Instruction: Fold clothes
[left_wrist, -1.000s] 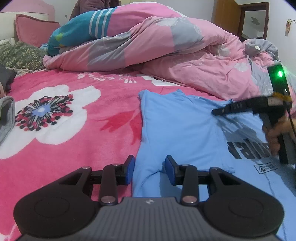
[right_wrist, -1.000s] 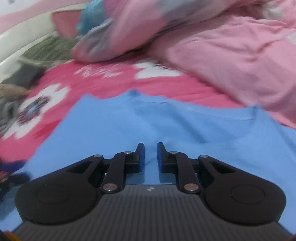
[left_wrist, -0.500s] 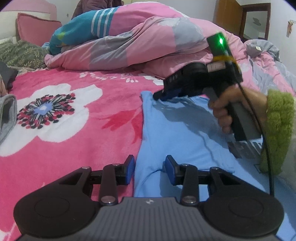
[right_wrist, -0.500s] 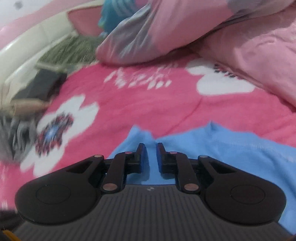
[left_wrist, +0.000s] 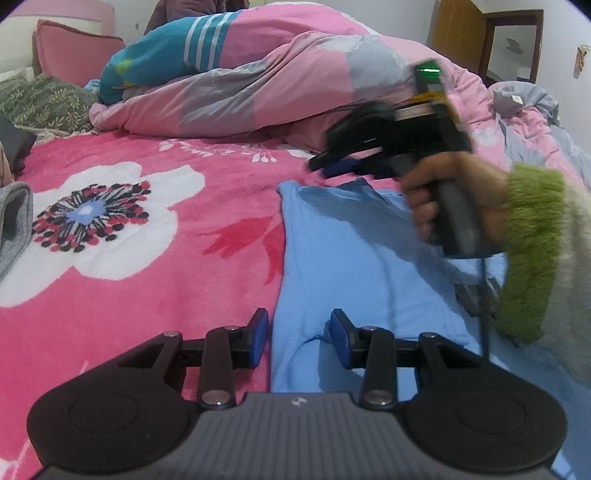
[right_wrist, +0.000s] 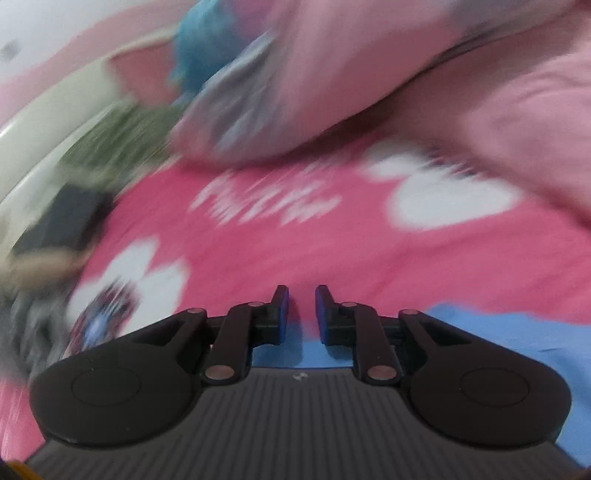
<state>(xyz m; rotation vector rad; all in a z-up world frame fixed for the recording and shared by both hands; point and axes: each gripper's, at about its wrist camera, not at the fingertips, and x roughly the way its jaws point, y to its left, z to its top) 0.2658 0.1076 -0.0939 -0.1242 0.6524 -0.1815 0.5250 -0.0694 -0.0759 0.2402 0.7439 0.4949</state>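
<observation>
Nearest, the left tool (left_wrist: 299, 338) hovers spread over the near edge of the blue T-shirt (left_wrist: 354, 251), which lies flat on the bed (left_wrist: 147, 288), pinching nothing. Beyond it, the right tool (right_wrist: 301, 314) has swung across to the shirt's far corner in the last second; its jaws are opening, nothing between them. It looks set to take that corner for a fold. The pink quilt (left_wrist: 277, 85) is heaped behind.

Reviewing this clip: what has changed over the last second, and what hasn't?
The right gripper swept from the picture's right, above the shirt's print, across the blue T-shirt to its far left corner. Its jaws are opening, with nothing gripped between them. The left gripper stayed put, open astride the shirt's near left edge. The shirt lies flat on the pink floral blanket as before.
</observation>
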